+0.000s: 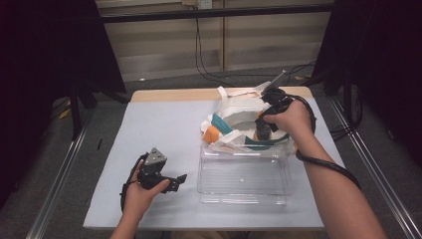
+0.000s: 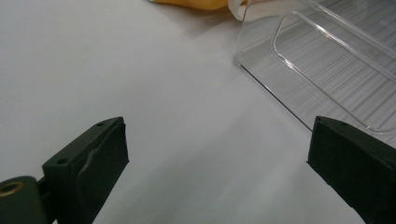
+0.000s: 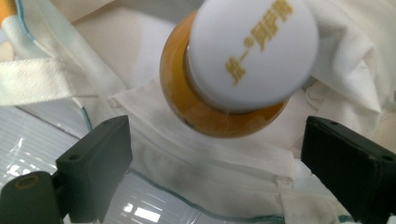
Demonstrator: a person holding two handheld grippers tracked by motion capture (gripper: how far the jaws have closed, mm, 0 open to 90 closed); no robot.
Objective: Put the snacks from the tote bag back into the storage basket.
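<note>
The orange bottle [image 3: 224,93] with its white cap [image 3: 252,46] stands inside the cloth bag [image 1: 239,112], which lies just behind the clear plastic bin [image 1: 244,174]. The right gripper [image 1: 263,130] hangs over the bag's mouth, and in the right gripper view its jaws stand spread wide to either side of the bottle, gripping nothing. The step in hand looks like the reach for the bottle, to lift it out of the bag and probably into the bin, though the bag's folds hide how much of the bottle is free.

The next move calls for lowering the jaws past the cap to the neck or shoulder, then closing without pinching the cloth.

The left gripper [image 1: 176,181] rests on the white table cover [image 1: 149,124] just left of the bin, its jaws likewise apart and unloaded.
</note>
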